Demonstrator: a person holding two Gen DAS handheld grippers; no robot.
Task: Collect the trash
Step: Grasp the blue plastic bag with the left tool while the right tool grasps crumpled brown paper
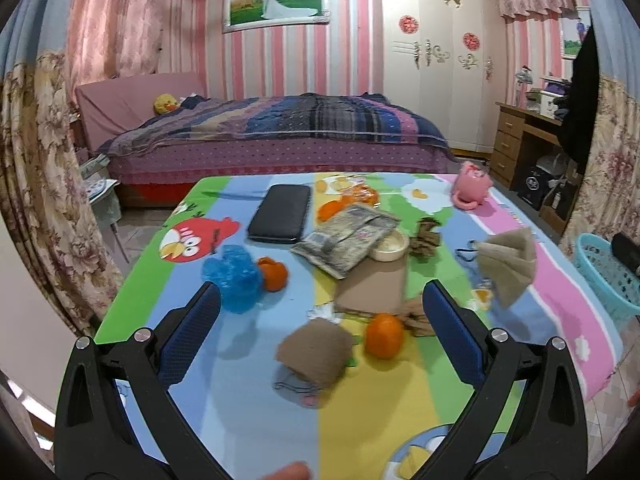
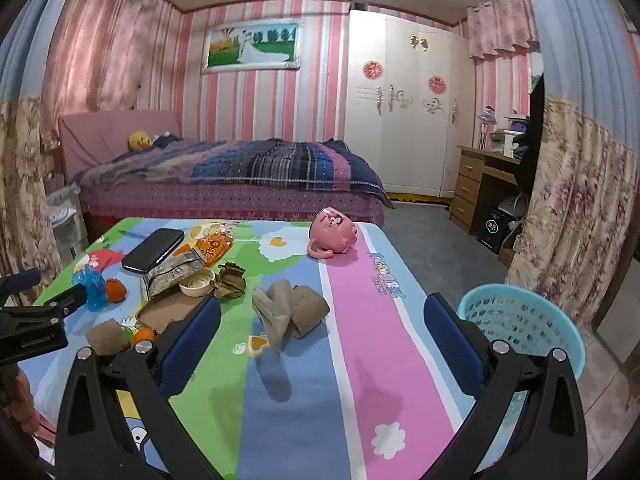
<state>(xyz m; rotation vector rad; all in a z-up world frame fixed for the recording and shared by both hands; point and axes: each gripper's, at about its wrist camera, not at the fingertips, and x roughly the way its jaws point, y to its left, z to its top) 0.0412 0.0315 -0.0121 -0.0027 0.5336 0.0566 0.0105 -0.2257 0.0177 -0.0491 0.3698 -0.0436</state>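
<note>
Left wrist view: left tool [image 1: 320,300] wide open, holding nothing, above a crumpled brown paper [image 1: 314,354] and an orange [image 1: 384,335] on the tabletop [image 1: 420,420].

Right wrist view: right tool [image 2: 322,314] wide open, empty, near brown paper scraps [image 2: 290,310]; blue basket [image 2: 520,320] just beside the tabletop.

Open lane down the pink stripe of the counter [image 2: 384,360], bare from the near edge up to the tipped pink mug [image 2: 334,236]. Left of it, crumpled brown paper [image 2: 292,312] blocks the middle. Further left it's crowded: oranges [image 1: 384,334], cardboard [image 1: 372,288], phone [image 1: 280,213]. The teal basket [image 2: 520,320] sits off the right edge.
</note>
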